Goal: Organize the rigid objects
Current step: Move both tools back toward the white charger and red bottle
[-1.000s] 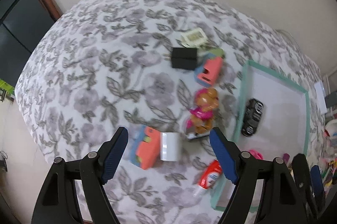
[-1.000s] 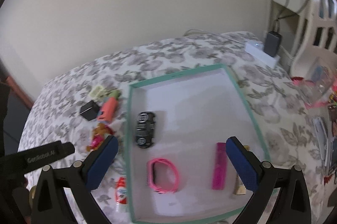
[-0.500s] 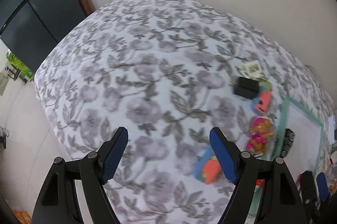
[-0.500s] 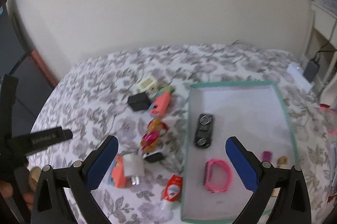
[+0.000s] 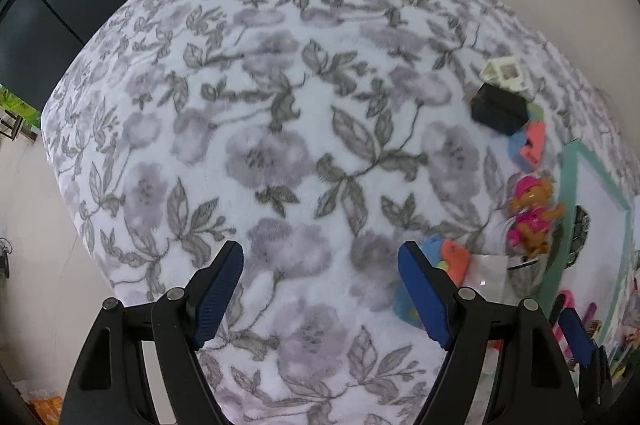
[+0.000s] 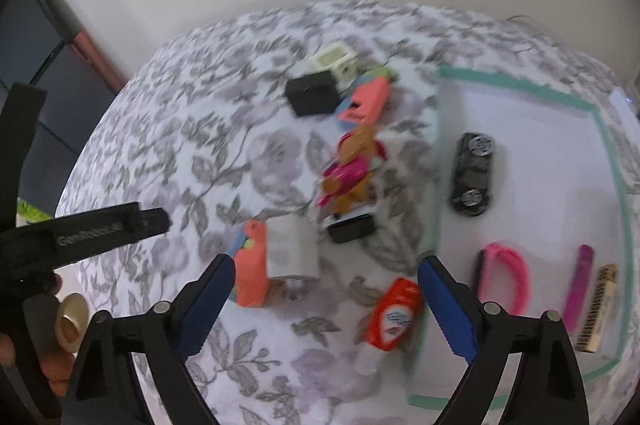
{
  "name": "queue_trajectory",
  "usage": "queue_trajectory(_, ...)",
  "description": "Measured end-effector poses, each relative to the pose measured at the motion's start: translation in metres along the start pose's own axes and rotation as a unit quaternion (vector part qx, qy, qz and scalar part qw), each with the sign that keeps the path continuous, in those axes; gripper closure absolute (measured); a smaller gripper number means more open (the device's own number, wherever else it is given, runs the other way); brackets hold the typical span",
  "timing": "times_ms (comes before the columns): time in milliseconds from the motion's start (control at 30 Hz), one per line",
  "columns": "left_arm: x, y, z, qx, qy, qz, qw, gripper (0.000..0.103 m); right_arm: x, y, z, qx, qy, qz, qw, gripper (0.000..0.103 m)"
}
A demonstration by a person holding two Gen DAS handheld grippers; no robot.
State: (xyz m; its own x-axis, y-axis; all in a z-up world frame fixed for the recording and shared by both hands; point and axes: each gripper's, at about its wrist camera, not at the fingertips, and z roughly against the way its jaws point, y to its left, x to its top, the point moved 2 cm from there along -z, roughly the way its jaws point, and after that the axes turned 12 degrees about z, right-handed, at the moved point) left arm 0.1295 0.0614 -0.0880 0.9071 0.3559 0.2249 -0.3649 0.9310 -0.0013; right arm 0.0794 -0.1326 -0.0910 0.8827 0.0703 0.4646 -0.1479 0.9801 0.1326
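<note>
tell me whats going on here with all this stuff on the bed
A person is sorting small objects from a floral bedspread into a green-edged tray. The toy car, pink band and purple file already lie in the tray. The right gripper hangs over the red-and-white tube and white adapter, its jaws closing with nothing between them. The left gripper is open and empty.

One tray (image 6: 606, 129), two coral toys (image 6: 370, 99)

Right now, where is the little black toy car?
In the right wrist view the black toy car lies inside the green-edged tray, near its left edge, above the pink bracelet.
</note>
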Motion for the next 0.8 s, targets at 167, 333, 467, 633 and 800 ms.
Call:
queue_trajectory(167, -0.002, 0.004, -0.017, -0.005, 0.027, 0.005, 0.9996, 0.023, -0.001, 0.008, -0.019, 0.003, 0.025, 0.004, 1.0, 0.022)
queue_trajectory(333, -0.003, 0.006, -0.025, -0.011, 0.04, 0.004, 0.9991, 0.023, 0.001, 0.008, -0.029, -0.003, 0.033, 0.0, 0.999, 0.043)
queue_trajectory(467, -0.002, 0.005, -0.027, -0.021, 0.044, 0.0, 0.9988, 0.023, 0.005, 0.01, -0.034, 0.011, 0.031, -0.006, 0.999, 0.055)
queue_trajectory(633, -0.004, -0.002, -0.029, -0.046, 0.059, -0.004, 0.9972, 0.023, 0.006, 0.021, -0.043, 0.005, 0.04, 0.019, 0.999, 0.071)
queue_trajectory(800, -0.007, -0.014, -0.034, -0.049, 0.066, -0.009, 0.9966, 0.023, 0.005, 0.018, -0.046, 0.006, 0.042, 0.016, 0.999, 0.072)
